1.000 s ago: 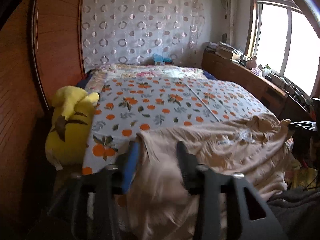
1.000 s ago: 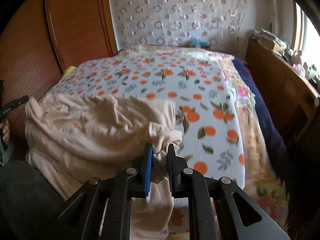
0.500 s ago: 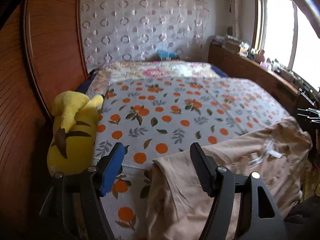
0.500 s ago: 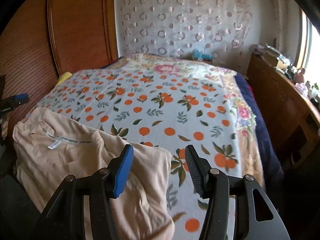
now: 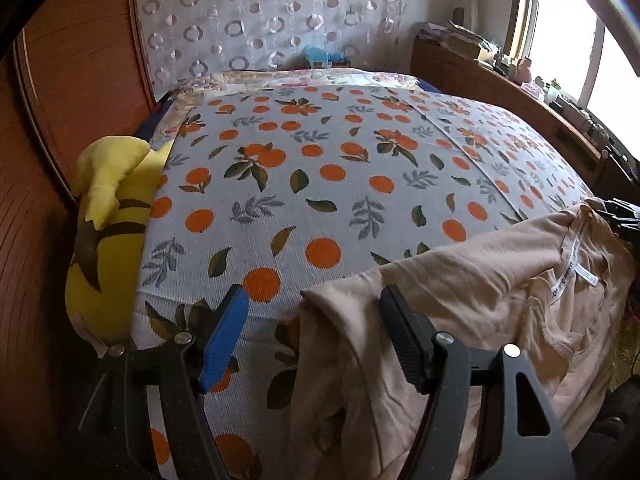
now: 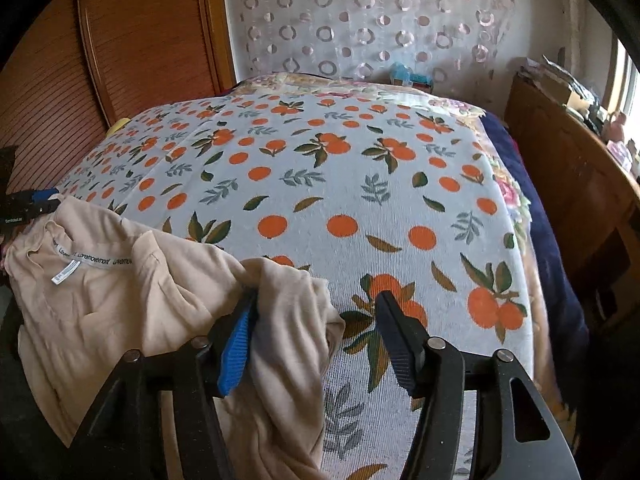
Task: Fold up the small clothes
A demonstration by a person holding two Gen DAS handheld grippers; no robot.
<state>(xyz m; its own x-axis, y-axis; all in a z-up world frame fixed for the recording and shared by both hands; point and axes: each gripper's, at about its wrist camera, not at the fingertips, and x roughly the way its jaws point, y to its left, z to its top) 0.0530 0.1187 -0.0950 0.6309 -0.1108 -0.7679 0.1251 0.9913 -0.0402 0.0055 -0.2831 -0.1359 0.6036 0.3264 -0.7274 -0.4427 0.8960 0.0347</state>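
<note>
Lying over bed [image 5: 320, 184] edge, beige shirt [image 5: 500, 280], seemingly unfolded

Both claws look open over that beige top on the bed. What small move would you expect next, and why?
Probably smoothing first: the beige top lies bunched, hanging off the bed's near edge. The left gripper is open; the right gripper's jaws are opening, gripping nothing.

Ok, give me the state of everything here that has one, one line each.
Left gripper: open, nothing held.
Right gripper: jaws opening, nothing gripped.
Beige shirt: unfolded, rumpled, draped over the near edge of the bed, label showing.
Bedspread: spread flat.
Yellow plush toy: lying beside the bed.
</note>
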